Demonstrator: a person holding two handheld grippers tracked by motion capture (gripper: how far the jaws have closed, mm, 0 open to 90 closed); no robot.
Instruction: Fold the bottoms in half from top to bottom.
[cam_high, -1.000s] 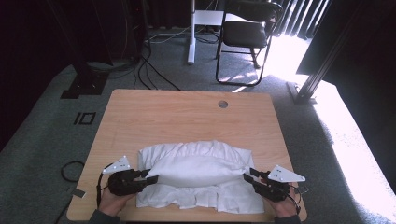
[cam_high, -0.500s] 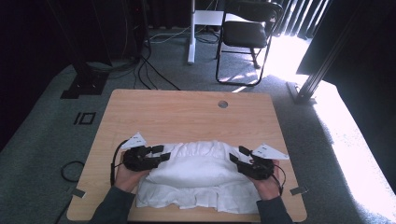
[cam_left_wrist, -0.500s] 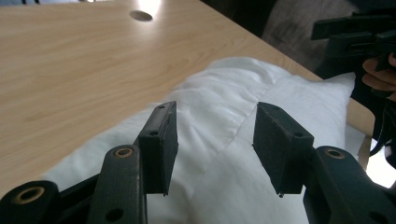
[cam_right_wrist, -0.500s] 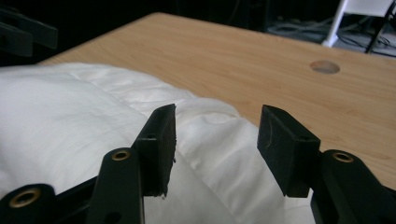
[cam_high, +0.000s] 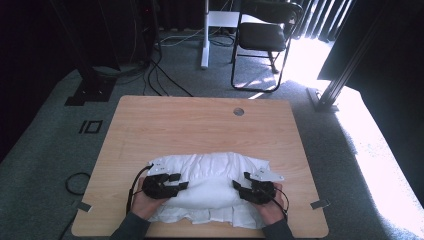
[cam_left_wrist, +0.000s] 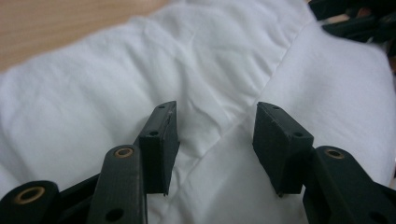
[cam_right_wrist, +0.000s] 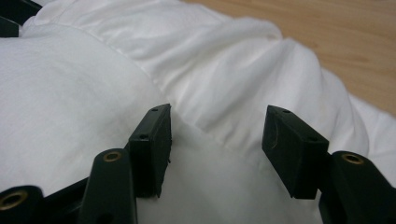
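Nearest the person, both hands rest at the near edge of the bench (cam_high: 165, 120), each holding tongs over a white cloth (cam_high: 210, 182). The left tongs (cam_high: 176, 181) sit on the cloth's left side and the right tongs (cam_high: 240, 186) on its right, pointing toward each other. In the left gripper view the left tongs (cam_left_wrist: 215, 140) stand apart, with nothing pinched between them; a seam of the cloth (cam_left_wrist: 243, 84) runs across the gap below. In the right gripper view the right tongs (cam_right_wrist: 215, 144) are likewise apart, hovering just over a folded edge of the cloth (cam_right_wrist: 140, 102), not clamped on it. The cloth lies on the near half of the bench, bunched and doubled over itself, with a ruffled lower layer showing at the near edge. Judging by that, a first fold looks done and laid down, and both tongs have nothing in hand; what seems left is smoothing or a further fold, since the bundle is puffy and uneven. The far half of the bench is bare wood, and beyond it stands a chair (cam_high: 262, 37) on the carpet.
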